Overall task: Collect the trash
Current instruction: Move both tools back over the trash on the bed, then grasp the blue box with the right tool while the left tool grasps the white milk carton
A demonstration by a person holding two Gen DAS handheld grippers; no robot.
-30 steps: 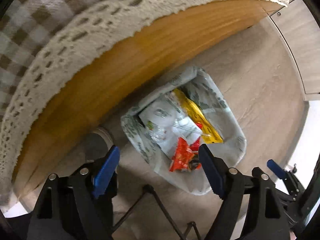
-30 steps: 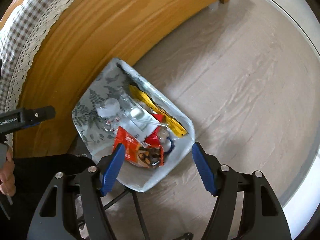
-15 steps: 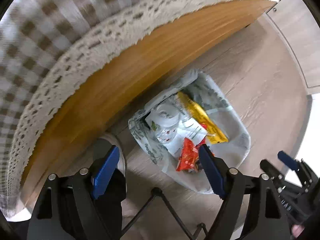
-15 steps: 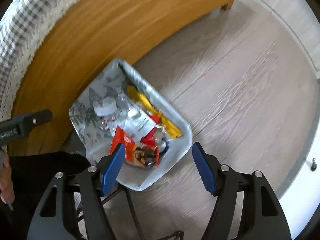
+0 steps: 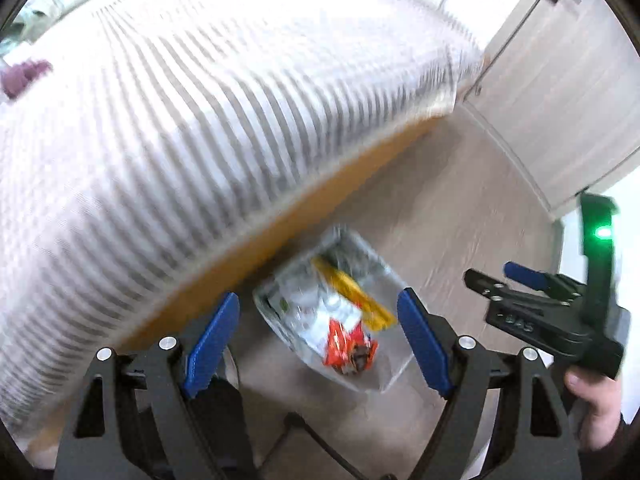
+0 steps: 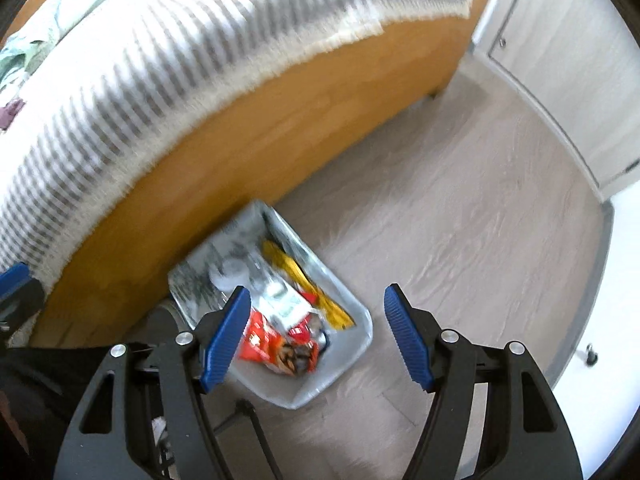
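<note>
Trash bin on floor below both wide-open, empty claws, left claw, right claw

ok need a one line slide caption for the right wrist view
Open right gripper above a floor-standing trash bin holding a red snack wrapper and yellow wrapper, beside a wooden bed frame.

Heavy motion blur both views; bedspread overexposed (checks smeared into streaks); fisheye edges bent.

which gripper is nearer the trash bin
Cannot tell. Left gripper and right gripper both hang open above the trash bin, neither touching it.
</note>
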